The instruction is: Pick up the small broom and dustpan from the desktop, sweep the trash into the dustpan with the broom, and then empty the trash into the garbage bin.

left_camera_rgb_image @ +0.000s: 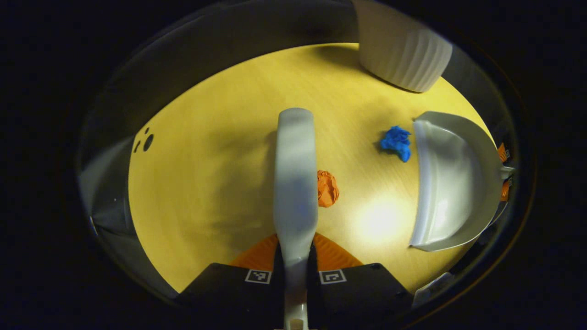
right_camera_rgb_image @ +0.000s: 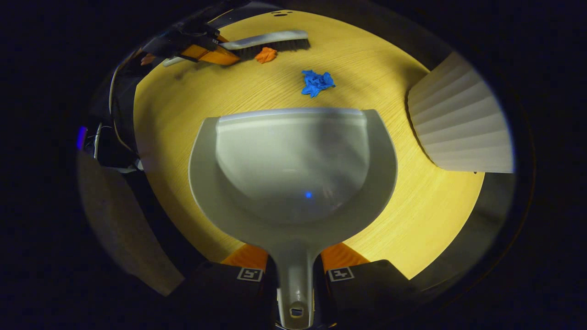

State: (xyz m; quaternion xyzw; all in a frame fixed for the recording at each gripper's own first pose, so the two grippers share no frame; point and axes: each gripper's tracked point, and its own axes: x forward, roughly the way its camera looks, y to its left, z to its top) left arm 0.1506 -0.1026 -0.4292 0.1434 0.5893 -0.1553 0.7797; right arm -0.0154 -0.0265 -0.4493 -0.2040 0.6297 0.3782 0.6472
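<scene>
Orange-fingered left gripper [left_camera_rgb_image: 296,256] clamps the grey broom [left_camera_rgb_image: 296,183]; orange scrap [left_camera_rgb_image: 327,188] touches its head at 3 o'clock. Right gripper [right_camera_rgb_image: 294,270] clamps the dustpan [right_camera_rgb_image: 293,169] handle; blue scrap [right_camera_rgb_image: 316,83] lies beyond at 12, ribbed bin [right_camera_rgb_image: 463,133] at 2.

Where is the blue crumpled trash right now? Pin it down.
The blue crumpled trash lies on the yellow desktop, just beyond the dustpan's front lip, with the orange scrap and broom farther on.
</scene>
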